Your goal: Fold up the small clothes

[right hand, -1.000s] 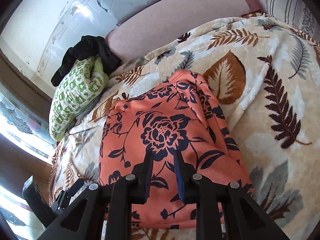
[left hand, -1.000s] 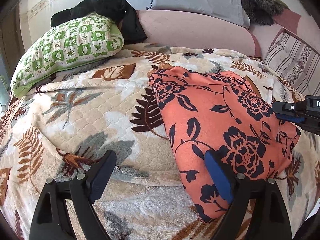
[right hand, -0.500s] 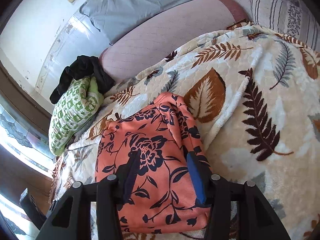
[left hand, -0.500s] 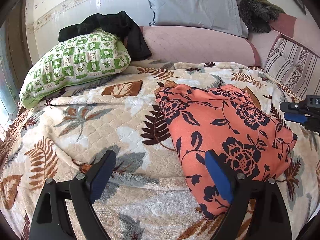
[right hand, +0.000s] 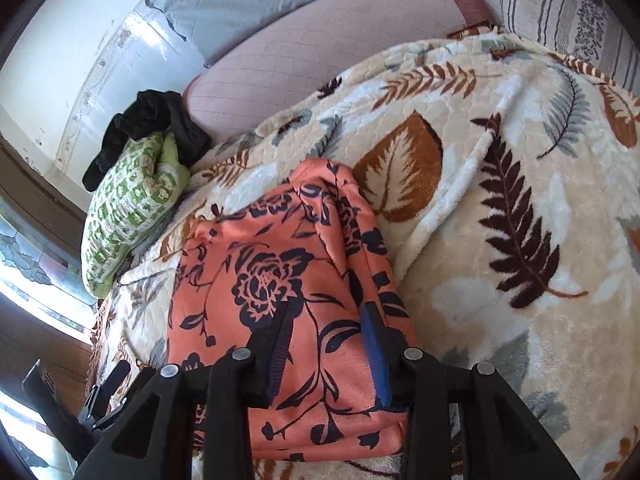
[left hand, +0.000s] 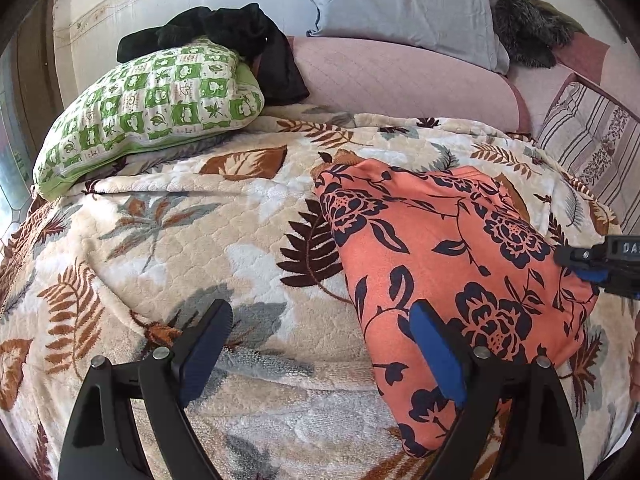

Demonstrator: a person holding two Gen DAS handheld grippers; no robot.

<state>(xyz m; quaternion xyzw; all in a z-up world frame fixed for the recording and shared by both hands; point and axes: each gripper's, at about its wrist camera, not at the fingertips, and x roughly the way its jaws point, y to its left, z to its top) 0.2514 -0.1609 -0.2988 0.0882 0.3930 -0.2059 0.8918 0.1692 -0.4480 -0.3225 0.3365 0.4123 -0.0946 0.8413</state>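
Over folded garment (right hand: 280,280), right claw (right hand: 332,344) parted, left claw (left hand: 320,352) wide, empty

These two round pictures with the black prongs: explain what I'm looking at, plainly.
No robot here: a person holds a two-finger tool in each hand, each with a fisheye camera looking along its fingers. One picture is from the left tool, the other from the right tool. Both tools are open and hold nothing. On the leaf-patterned blanket lies the orange floral garment, folded into a compact shape. The right tool hovers over its near end, and it also shows at the left view's right edge. Behind are a green checked pillow with dark clothing on it.
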